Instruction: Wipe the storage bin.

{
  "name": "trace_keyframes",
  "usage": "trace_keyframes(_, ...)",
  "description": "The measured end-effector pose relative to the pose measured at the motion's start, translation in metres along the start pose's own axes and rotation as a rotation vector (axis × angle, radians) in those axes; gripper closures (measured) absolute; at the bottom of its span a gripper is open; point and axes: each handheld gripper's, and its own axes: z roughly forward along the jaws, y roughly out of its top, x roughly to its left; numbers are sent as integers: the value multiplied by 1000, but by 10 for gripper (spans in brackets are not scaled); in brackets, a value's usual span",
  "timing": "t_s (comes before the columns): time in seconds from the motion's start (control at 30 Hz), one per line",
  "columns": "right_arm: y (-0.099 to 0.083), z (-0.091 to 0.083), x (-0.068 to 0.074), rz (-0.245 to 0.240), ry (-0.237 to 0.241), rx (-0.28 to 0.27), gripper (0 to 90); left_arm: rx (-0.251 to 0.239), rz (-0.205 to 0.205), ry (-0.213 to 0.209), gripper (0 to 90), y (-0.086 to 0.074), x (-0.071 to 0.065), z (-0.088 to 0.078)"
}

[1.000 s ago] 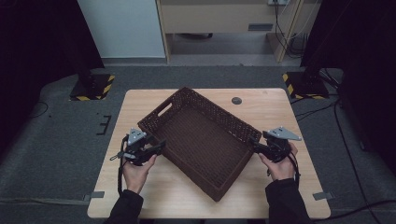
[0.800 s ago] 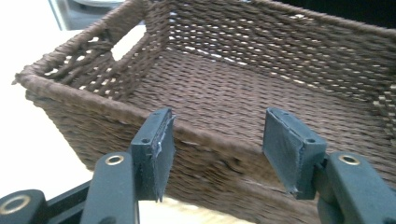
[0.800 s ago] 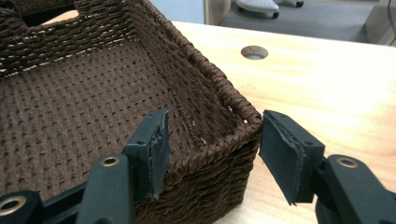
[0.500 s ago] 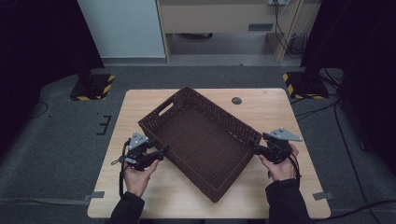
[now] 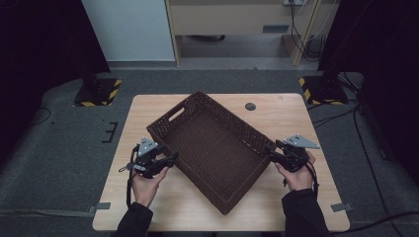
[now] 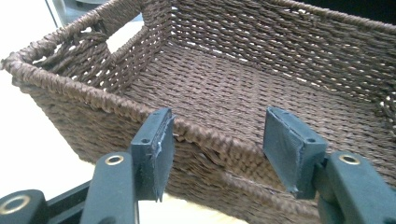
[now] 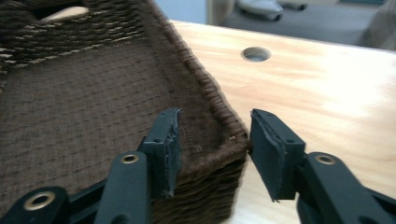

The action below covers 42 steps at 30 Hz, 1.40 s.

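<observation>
A dark brown woven basket lies empty and askew on the wooden table. My left gripper is at the basket's near-left long wall. In the left gripper view its jaws stand wide apart astride the rim, with neither pad pressing. My right gripper is at the right-hand wall near its corner. In the right gripper view its jaws have just been closing. The wall is between them, one pad inside the basket and one outside by the rim, with a gap still showing on the inner side.
A round grey grommet sits in the tabletop behind the basket. A handle slot pierces the basket's far-left short wall. Yellow-black striped bases stand on the floor beyond the table's far corners. Cables trail from both grippers toward the person.
</observation>
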Motion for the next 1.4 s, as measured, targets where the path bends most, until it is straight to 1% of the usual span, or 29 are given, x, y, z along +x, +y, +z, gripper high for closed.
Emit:
trace_keyframes(0.07, -1, -3, 2, 3, 8, 13, 526, 1, -8, -13, 403, -2, -3, -2)
trace_keyframes(0.13, -1, -5, 4, -8, 9, 22, 525, -6, -3, -4, 402, -4, -5, -3)
trace_keyframes(0.2, 0, -6, 6, -10, 8, 34, 522, -4, -6, -4, 403, -3, -4, -2)
trace_keyframes(0.27, 2, -7, 4, -22, 15, 40, 519, -3, -9, -11, 408, -3, -1, 0)
trace_keyframes(0.3, 3, -6, 4, -18, 17, 30, 510, -2, -10, -13, 410, -2, 0, 2)
trace_keyframes(0.37, 3, -5, 2, -19, 4, 5, 497, 5, -13, -17, 413, -1, 2, 6)
trace_keyframes(0.43, 3, -2, 2, -33, -1, -6, 511, 2, 6, 3, 414, 0, 2, 9)
trace_keyframes(0.47, 3, 0, 2, -30, 2, -6, 539, 0, 13, 8, 413, 1, 2, 9)
trace_keyframes(0.53, 1, 2, 2, -21, 20, 10, 601, 1, 0, -5, 413, 1, 5, 9)
trace_keyframes(0.57, 0, 3, 3, -21, 25, 19, 617, 4, -6, -7, 414, 1, 5, 8)
trace_keyframes(0.63, -1, 1, 3, -20, 27, 21, 637, 2, -2, 3, 414, 0, 3, 6)
trace_keyframes(0.7, -1, -2, 4, -19, 33, 27, 638, 2, -6, 0, 414, -1, 0, 2)
trace_keyframes(0.8, -2, -6, 7, -17, 65, 49, 627, 5, -4, -12, 404, -4, -4, -2)
trace_keyframes(0.93, 0, -9, 10, -48, 72, 71, 613, 5, -4, -11, 440, -4, -6, 0)
trace_keyframes(1.0, 1, -8, 9, -48, 75, 44, 598, 10, -9, -22, 447, -4, -4, 5)
trace_keyframes(1.07, 3, -6, 8, -50, 68, 23, 599, 8, 3, -13, 448, -2, -2, 8)
trace_keyframes(1.1, 4, -4, 7, -58, 65, 17, 613, 5, 9, -11, 449, -1, 0, 9)
trace_keyframes(1.13, 4, -3, 7, -65, 63, 14, 630, 0, 6, -12, 452, -1, 3, 11)
trace_keyframes(1.17, 4, -1, 7, -66, 63, 13, 643, -2, -2, -13, 455, -1, 6, 12)
trace_keyframes(1.2, 3, 0, 7, -77, 60, 19, 651, -3, -10, -18, 455, 0, 8, 13)
trace_keyframes(1.23, 2, 2, 7, -89, 68, 20, 664, -4, -16, -22, 455, -1, 9, 13)
trace_keyframes(1.27, 1, 3, 7, -92, 77, 18, 683, -2, -17, -19, 453, -1, 8, 12)
trace_keyframes(1.33, 0, 3, 8, -100, 92, 25, 735, -2, -7, -2, 448, 0, 5, 10)
trace_keyframes(1.37, 0, 3, 8, -93, 104, 33, 764, -2, -5, 0, 441, 0, 3, 8)
trace_keyframes(1.4, 0, 2, 10, -98, 114, 47, 776, 1, -6, -9, 428, -1, 2, 6)
